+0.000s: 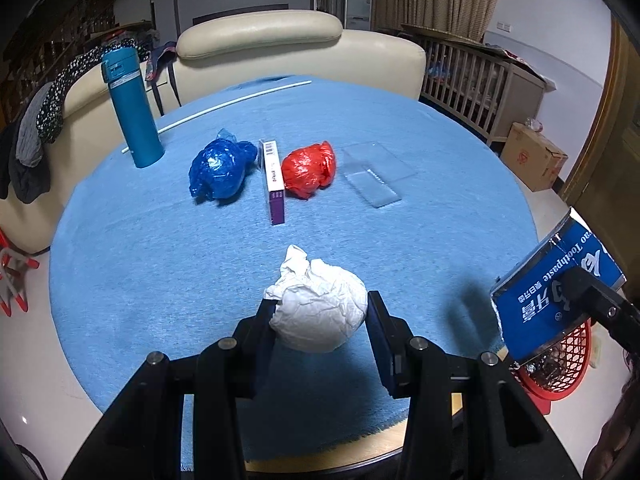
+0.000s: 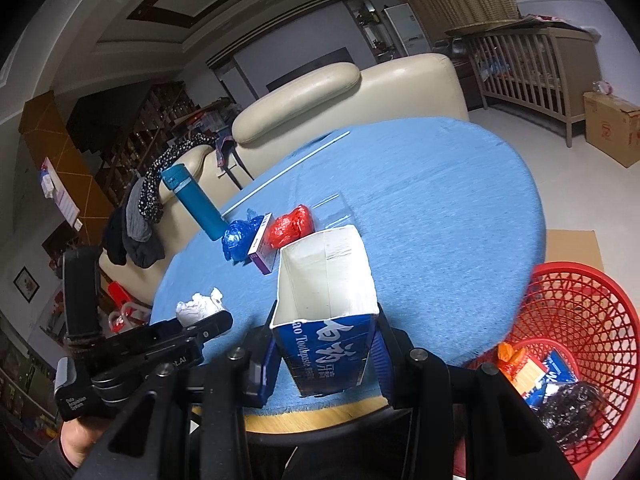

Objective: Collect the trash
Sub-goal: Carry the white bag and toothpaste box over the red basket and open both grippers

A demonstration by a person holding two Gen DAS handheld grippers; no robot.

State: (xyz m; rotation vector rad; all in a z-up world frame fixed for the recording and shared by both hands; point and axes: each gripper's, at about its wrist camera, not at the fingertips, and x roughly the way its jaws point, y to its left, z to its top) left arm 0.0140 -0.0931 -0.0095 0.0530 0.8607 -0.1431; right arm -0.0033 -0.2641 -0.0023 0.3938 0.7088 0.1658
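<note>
My left gripper point(image 1: 322, 312) is shut on a crumpled white paper ball point(image 1: 320, 312), with a finger against each side, at the near part of the blue table point(image 1: 160, 272). The ball also shows in the right wrist view point(image 2: 198, 307). My right gripper point(image 2: 326, 346) is shut on an open blue toothpaste box point(image 2: 326, 320), held above the table's near edge; it also shows in the left wrist view point(image 1: 556, 292). A red mesh basket point(image 2: 580, 312) with trash in it stands on the floor to the right. A blue bag wad point(image 1: 220, 168), a purple box point(image 1: 274, 182) and a red bag wad point(image 1: 310, 170) lie mid-table.
A teal flask point(image 1: 132, 108) stands at the table's far left, with a thin white rod point(image 1: 216, 110) behind it. A clear plastic package point(image 1: 374, 172) lies right of the red wad. A cream sofa point(image 1: 280, 40) is behind the table, and a cardboard box point(image 1: 532, 156) sits on the floor.
</note>
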